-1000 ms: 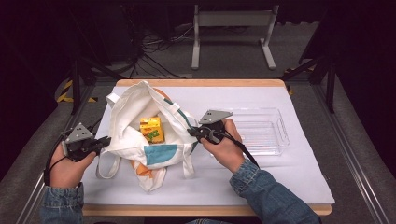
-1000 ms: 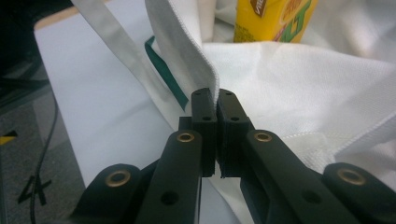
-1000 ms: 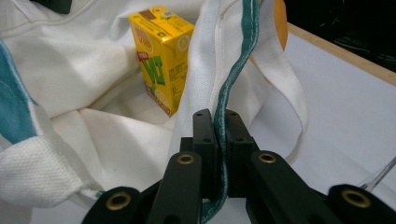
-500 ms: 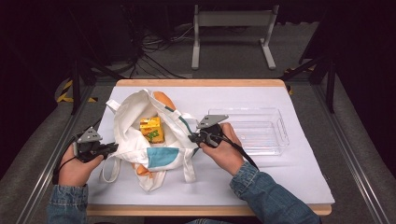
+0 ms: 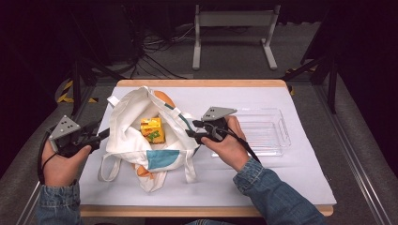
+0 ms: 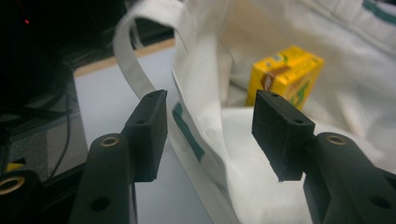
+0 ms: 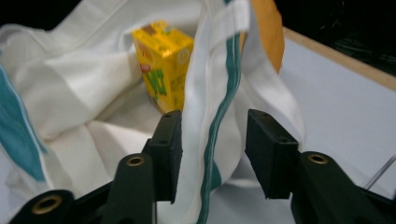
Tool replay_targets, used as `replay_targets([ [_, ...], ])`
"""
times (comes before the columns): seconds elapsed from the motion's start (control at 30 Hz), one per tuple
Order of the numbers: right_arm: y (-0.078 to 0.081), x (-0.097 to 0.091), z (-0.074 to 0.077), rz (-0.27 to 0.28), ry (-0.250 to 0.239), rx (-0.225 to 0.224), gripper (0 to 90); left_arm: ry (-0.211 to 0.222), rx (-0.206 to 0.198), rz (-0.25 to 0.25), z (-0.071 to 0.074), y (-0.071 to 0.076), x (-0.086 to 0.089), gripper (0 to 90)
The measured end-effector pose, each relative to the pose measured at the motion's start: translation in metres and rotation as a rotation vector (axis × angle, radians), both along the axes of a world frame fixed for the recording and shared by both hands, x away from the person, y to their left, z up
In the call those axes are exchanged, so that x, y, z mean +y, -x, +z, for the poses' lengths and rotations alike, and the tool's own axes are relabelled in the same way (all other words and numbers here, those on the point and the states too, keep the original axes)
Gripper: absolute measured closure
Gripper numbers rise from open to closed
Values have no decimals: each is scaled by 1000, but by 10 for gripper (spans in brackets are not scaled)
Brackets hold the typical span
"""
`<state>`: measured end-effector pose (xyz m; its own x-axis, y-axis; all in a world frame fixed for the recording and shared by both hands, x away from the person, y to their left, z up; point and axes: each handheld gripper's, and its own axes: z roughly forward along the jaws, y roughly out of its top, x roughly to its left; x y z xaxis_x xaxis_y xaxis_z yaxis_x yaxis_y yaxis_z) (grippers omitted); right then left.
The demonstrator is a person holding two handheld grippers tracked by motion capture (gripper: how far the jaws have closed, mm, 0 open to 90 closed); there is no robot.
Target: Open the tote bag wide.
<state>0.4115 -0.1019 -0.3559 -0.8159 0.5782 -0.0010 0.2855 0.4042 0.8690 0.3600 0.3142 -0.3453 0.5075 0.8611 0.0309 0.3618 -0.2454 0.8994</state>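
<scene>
A white tote bag [image 5: 136, 140] with teal trim lies open on the white table cover. A yellow drink carton [image 5: 152, 130] stands inside it, and something orange [image 5: 164, 98] shows at the bag's far end. My left gripper [image 5: 104, 133] is open at the bag's left rim. In the left gripper view that rim [image 6: 205, 140] runs between the jaws of the left gripper [image 6: 208, 126], with the carton [image 6: 285, 77] beyond. My right gripper [image 5: 190, 134] is open at the right rim. There the teal-striped edge [image 7: 210, 121] hangs between the jaws of the right gripper [image 7: 212, 149], against the left one.
A clear plastic tray [image 5: 277, 136] sits on the table to the right of the right hand. The bag's handles [image 5: 110, 164] lie toward the near edge. The wooden table edge [image 5: 202, 83] runs along the far side, with stands and cables on the floor beyond.
The left gripper has shifted slightly at the bag's left rim. The bag's mouth has been reshaped, and the orange thing at its far end shows more. The right gripper has barely moved.
</scene>
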Motion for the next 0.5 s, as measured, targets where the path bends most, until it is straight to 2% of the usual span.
replay_targets([
  [0.03,-2,1,5,-2,-13,-11,531,-6,-16,11,2,-3,-1,460],
  [0.1,-4,2,9,3,-22,-17,531,-13,-23,15,4,-7,-2,461],
  [0.13,-9,7,19,7,-37,-41,539,-4,-31,7,5,-15,-4,454],
  [0.2,-10,10,21,10,-36,-50,544,2,-40,1,5,-24,-7,447],
  [0.23,-16,17,27,11,-31,-70,550,7,-45,-13,5,-35,-11,438],
  [0.3,-20,21,29,13,-31,-77,547,9,-45,-19,4,-40,-12,422],
  [0.43,-37,39,32,20,-11,-114,509,18,-15,-13,-8,-65,-10,429],
  [0.47,-41,43,31,26,-2,-117,511,36,-2,-21,-11,-69,-9,469],
  [0.5,-44,46,29,30,5,-116,528,60,7,-37,-13,-72,-9,564],
])
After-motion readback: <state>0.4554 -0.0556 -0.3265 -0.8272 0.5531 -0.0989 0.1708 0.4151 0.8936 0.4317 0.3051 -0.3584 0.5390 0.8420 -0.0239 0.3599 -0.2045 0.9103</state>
